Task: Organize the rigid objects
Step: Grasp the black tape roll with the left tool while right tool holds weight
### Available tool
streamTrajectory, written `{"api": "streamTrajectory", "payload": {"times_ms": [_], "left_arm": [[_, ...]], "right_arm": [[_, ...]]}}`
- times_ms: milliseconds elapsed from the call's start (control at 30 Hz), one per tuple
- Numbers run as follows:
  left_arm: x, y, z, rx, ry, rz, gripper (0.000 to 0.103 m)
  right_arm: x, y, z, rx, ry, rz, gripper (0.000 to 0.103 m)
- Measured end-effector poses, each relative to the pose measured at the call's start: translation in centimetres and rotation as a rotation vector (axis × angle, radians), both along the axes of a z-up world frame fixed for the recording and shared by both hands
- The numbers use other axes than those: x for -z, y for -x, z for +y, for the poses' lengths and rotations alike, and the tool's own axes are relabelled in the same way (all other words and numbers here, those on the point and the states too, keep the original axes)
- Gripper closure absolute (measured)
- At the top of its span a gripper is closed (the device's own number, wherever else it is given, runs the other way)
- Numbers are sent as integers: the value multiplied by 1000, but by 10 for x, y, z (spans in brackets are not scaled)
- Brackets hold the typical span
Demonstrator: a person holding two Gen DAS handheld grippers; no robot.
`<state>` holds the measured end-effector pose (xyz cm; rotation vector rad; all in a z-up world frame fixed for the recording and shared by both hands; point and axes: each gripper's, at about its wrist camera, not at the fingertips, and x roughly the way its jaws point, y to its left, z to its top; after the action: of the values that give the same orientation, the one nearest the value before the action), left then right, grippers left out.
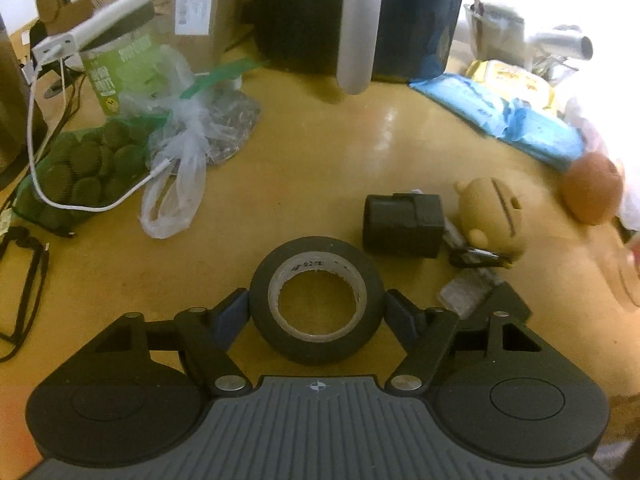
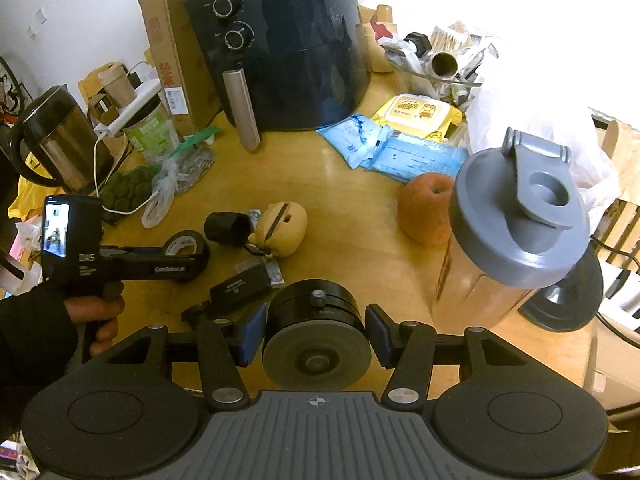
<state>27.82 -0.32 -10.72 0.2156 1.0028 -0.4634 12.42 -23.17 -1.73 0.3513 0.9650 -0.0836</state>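
In the left wrist view my left gripper (image 1: 316, 312) is shut on a black roll of tape (image 1: 316, 300), one finger pad on each side, low over the wooden table (image 1: 312, 160). In the right wrist view my right gripper (image 2: 316, 336) is shut on a round black disc-shaped part (image 2: 316, 332), held above the table. The left gripper with the tape roll (image 2: 186, 246) shows at the left of that view. A small black box (image 1: 404, 226), a tan pig-shaped toy (image 1: 492, 216) and a black stick-shaped item (image 2: 240, 288) lie on the table between them.
A dark air fryer (image 2: 288, 48) stands at the back. A shaker bottle with grey lid (image 2: 516, 216), an apple (image 2: 424, 212), blue packets (image 2: 404, 152), a kettle (image 2: 56, 140), plastic bags (image 1: 176, 152) and a white cable (image 1: 80, 200) crowd the table.
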Motion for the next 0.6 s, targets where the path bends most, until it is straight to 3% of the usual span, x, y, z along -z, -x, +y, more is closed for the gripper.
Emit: {"api": "streamTrajectory", "payload": {"times_ms": [600], "left_arm": [[-64,76,43,-51,133,-47,31]], "right_arm": [[1,-20,23,-121,-6,-2,46]]}}
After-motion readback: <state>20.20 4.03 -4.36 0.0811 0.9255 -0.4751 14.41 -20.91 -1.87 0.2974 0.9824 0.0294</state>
